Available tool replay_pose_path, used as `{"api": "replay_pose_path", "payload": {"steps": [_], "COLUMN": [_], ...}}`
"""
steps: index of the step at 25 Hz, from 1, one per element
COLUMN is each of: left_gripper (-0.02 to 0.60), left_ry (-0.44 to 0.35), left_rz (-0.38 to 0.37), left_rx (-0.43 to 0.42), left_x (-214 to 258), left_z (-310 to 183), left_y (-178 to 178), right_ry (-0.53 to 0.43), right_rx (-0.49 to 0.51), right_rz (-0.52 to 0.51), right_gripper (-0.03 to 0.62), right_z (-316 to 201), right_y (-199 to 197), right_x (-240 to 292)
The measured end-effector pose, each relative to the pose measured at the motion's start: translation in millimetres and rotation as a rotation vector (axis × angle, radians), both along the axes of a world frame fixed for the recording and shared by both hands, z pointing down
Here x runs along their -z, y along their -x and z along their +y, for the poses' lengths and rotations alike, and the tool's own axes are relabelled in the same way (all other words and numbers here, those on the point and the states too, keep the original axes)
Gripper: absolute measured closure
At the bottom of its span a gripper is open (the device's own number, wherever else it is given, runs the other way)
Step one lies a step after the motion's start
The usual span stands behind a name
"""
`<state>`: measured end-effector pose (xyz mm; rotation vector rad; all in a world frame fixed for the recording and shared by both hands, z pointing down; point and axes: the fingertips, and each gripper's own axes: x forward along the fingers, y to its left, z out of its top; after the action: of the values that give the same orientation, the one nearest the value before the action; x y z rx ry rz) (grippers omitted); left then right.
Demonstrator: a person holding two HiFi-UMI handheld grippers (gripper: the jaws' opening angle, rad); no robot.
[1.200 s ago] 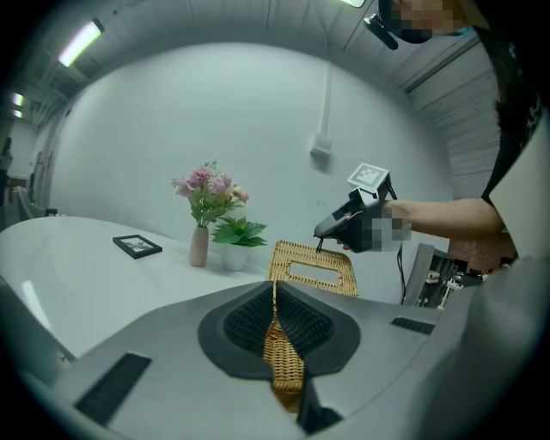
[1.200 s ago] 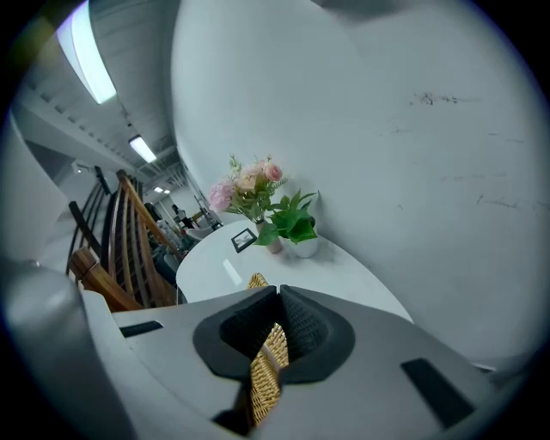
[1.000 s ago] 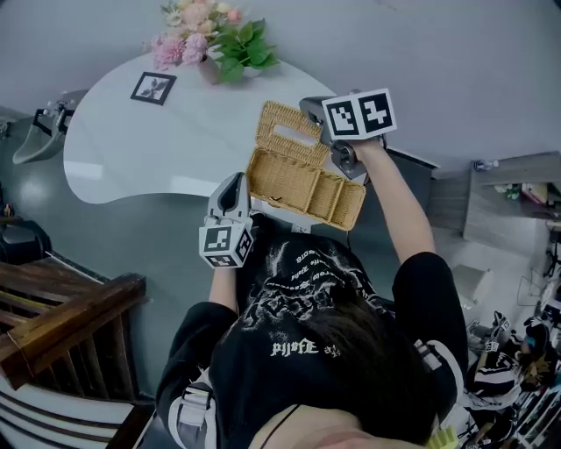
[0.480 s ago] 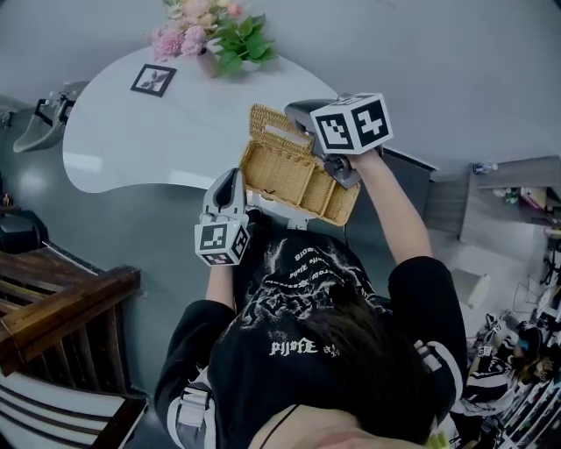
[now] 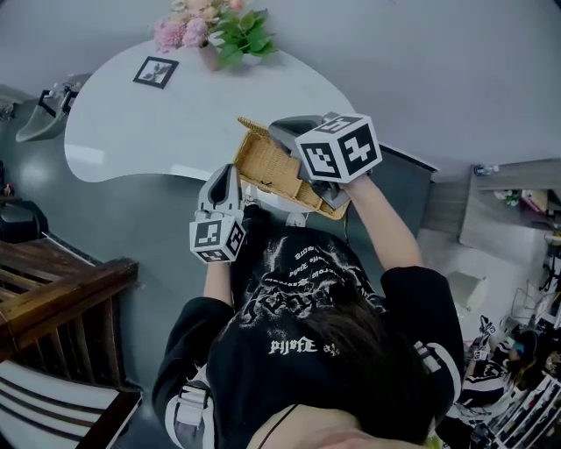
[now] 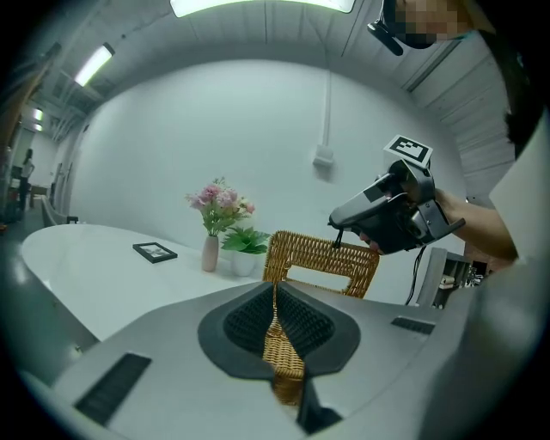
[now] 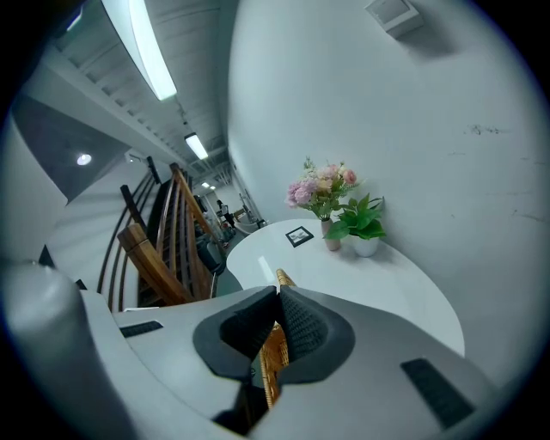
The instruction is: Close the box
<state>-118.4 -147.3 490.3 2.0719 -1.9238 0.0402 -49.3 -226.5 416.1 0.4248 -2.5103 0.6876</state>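
Pinching the wicker box (image 5: 263,163) by its near wall in the left gripper (image 6: 277,326) and its tilted lid (image 6: 322,258) in the right gripper (image 7: 273,344), at the white table's (image 5: 131,131) five-o'clock edge, flowers (image 5: 197,22) at twelve.

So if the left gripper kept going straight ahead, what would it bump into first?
Probably the raised wicker lid, right ahead; the left gripper is pinching the box wall. Depth is unclear.
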Motion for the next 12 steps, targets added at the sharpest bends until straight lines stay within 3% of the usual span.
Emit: {"api": "replay_pose_path", "payload": {"steps": [12], "left_gripper": [0.552], "left_ry": [0.011], "left_rz": [0.0], "left_rx": [0.09], "left_x": [-8], "left_z": [22], "left_y": [14], "right_ry": [0.045], "right_rx": [0.032], "right_rz": [0.011], "right_gripper": [0.557], "right_z": [52], "right_y": [7], "right_x": [-25]}}
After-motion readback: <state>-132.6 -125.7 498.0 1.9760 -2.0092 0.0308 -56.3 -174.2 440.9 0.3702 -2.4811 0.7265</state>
